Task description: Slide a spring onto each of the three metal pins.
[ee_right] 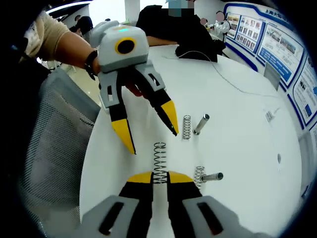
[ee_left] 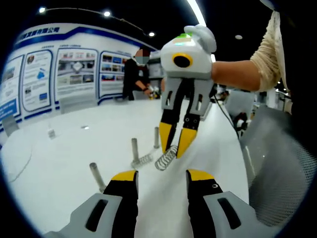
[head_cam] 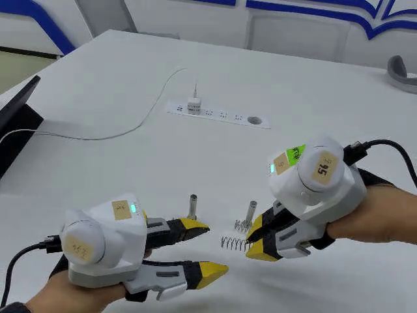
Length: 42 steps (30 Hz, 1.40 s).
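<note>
Yellow-tipped jaws of the left gripper (head_cam: 207, 249) are spread apart and empty, low on the left of the white table (head_cam: 130, 98). Just to their right an upright metal pin (head_cam: 193, 205) is seen bare in the head view. A loose spring (ee_right: 186, 127) appears to lie beside it in the right gripper view, though whether it touches the pin cannot be told. Further right, a second pin (head_cam: 251, 212) carries a fitted spring (head_cam: 243, 226) gathered at its foot. A third pin (ee_left: 156, 136) is made out close by the right gripper's jaws in the left gripper view. Next, the held spring (head_cam: 233, 243) is pinched at one end by the right gripper (head_cam: 253, 240), its free length sticking out toward the left.

The held spring is judged light, thin-wired and easily bent or flung if squeezed hard. A soft grip near one end is called for, so that the open end can be led over a pin top. The left gripper's jaws stand near the bare pin and could block the approach. A power strip (head_cam: 218, 114) and a white cable (head_cam: 144, 119) lie well apart, behind.
</note>
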Each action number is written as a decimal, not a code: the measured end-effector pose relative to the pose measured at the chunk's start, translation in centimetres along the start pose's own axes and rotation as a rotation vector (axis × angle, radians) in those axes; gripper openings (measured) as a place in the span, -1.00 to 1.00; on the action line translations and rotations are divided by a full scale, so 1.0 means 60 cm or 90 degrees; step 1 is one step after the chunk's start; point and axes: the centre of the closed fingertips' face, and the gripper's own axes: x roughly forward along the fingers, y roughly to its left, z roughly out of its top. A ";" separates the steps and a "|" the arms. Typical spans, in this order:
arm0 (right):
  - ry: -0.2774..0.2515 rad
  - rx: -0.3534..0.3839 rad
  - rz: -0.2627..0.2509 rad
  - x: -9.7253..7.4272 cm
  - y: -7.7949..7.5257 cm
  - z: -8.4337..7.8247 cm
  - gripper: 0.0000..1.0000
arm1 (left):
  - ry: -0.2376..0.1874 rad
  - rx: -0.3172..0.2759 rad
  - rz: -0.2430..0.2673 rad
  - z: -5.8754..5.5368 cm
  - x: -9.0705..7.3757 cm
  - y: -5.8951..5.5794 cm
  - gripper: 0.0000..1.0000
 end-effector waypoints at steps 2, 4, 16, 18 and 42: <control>0.001 -0.010 0.004 0.003 0.003 0.004 -0.77 | -0.001 0.004 -0.005 0.002 0.002 -0.003 -0.25; 0.005 -0.018 0.006 0.005 0.005 0.005 -0.77 | -0.001 0.011 -0.010 0.004 0.005 -0.006 -0.29; 0.011 -0.061 0.021 0.004 0.015 0.010 -0.77 | 0.006 0.051 -0.036 0.002 0.011 -0.022 -0.57; 0.012 -0.065 0.023 0.004 0.016 0.010 -0.77 | 0.006 0.054 -0.037 0.001 0.011 -0.023 -0.61; 0.003 -0.084 0.032 -0.018 0.028 0.033 -0.77 | 0.013 0.076 -0.045 -0.005 0.011 -0.025 -0.77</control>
